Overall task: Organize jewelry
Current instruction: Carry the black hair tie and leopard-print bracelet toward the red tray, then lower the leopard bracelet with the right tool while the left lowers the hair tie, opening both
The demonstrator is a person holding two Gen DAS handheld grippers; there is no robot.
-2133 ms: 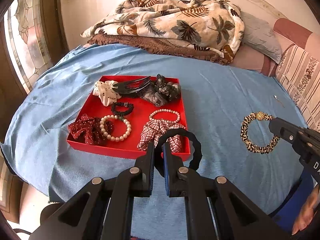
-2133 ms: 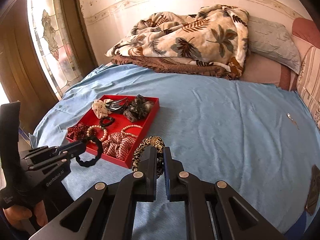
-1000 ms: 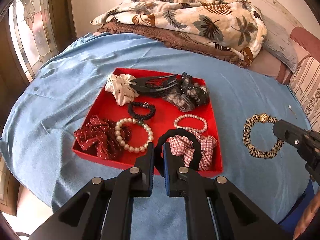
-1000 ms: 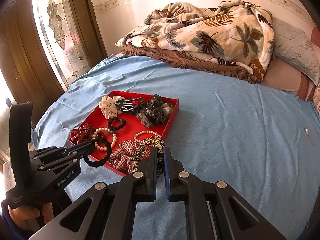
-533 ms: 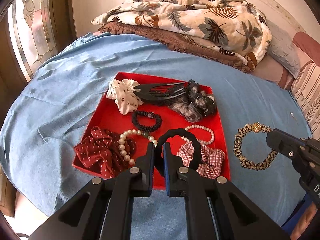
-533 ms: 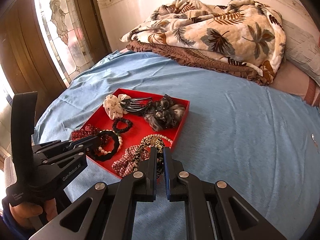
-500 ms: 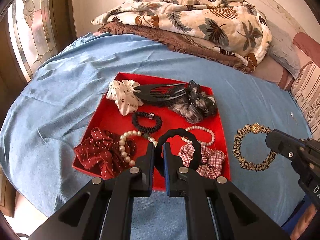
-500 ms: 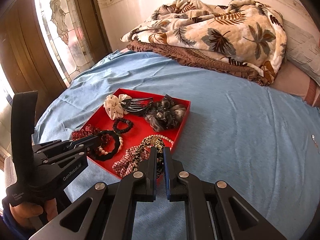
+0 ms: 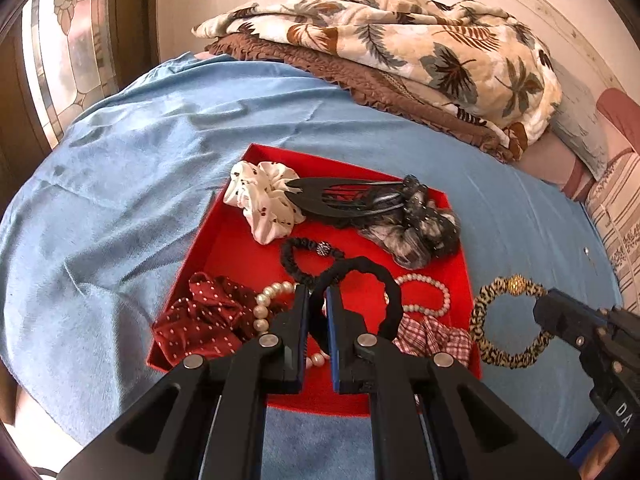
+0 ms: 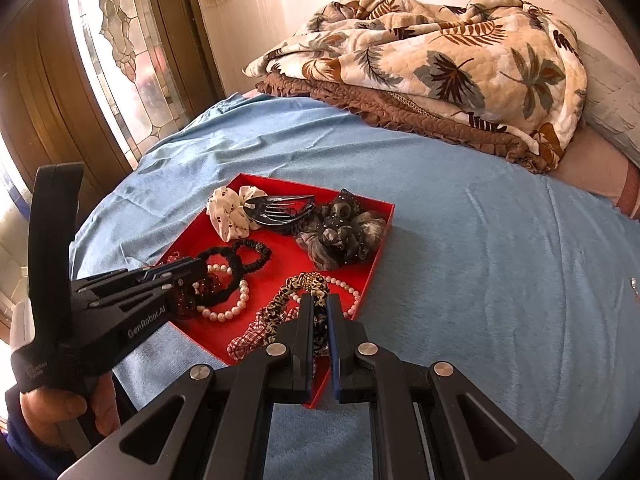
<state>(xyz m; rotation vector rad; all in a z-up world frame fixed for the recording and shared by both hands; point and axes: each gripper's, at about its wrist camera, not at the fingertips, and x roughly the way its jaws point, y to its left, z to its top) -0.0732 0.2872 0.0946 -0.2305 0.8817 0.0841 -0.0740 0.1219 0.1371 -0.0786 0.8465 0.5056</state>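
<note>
A red tray lies on the blue bedspread. It holds scrunchies, a black hair claw, a small black band and pearl bracelets. My left gripper is shut on a black hair band, held above the tray's middle. My right gripper is shut on a leopard-print hair band, held over the tray's right front corner.
A folded leaf-print quilt and pillows lie at the far side of the bed. A stained-glass window and wooden frame stand at the left. A small metal item lies on the blue sheet far right.
Both grippers have moved forward over the tray with their bands. The leopard band has come in from the right to the tray's right edge.
</note>
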